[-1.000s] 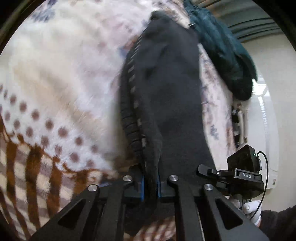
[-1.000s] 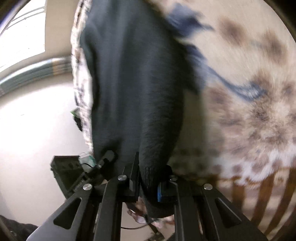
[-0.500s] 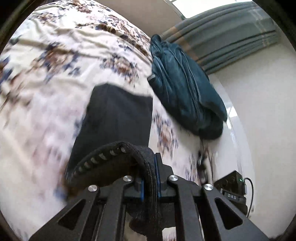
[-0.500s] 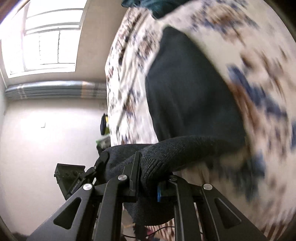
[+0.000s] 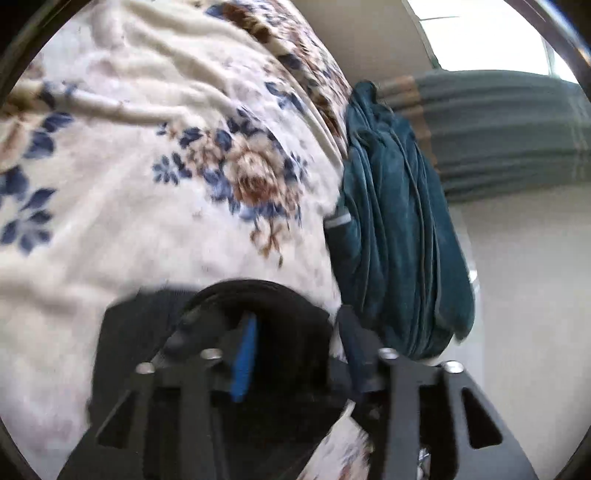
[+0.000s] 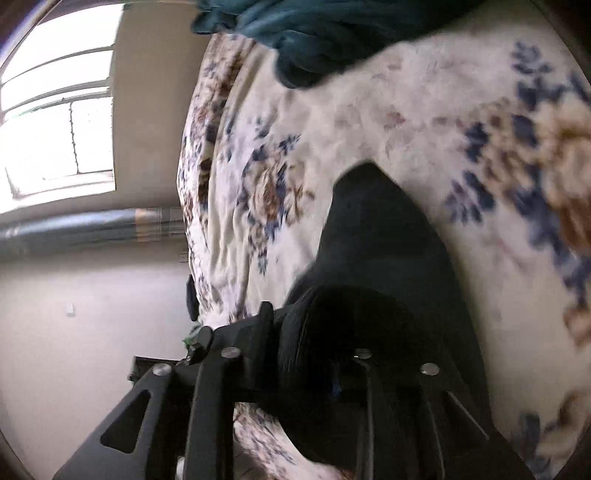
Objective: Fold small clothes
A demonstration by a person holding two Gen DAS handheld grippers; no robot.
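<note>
A black knitted garment [image 5: 140, 332] lies on the floral blanket [image 5: 147, 206], its near edge rolled up over the rest. My left gripper [image 5: 297, 350] hangs low over that rolled edge. Its jaws are opening, and the blue pad [image 5: 243, 358] stands off the cloth that sits loosely between the fingers. In the right wrist view the same black garment [image 6: 384, 229] stretches away as a flat dark panel. My right gripper [image 6: 314, 343] is at its bunched near edge, jaws opening with the fold between them. Its right finger is mostly hidden by the dark fabric.
A crumpled teal garment [image 5: 399, 229] lies at the blanket's edge, just right of the left gripper, and shows again as a teal heap [image 6: 332, 33] beyond the black one. A striped curtain [image 5: 509, 125], a window [image 6: 55, 122] and a pale wall lie past the bed.
Both grippers carried the black garment's edge across the blanket and over the rest of it. Their jaws, shut on the cloth before, now stand apart.
</note>
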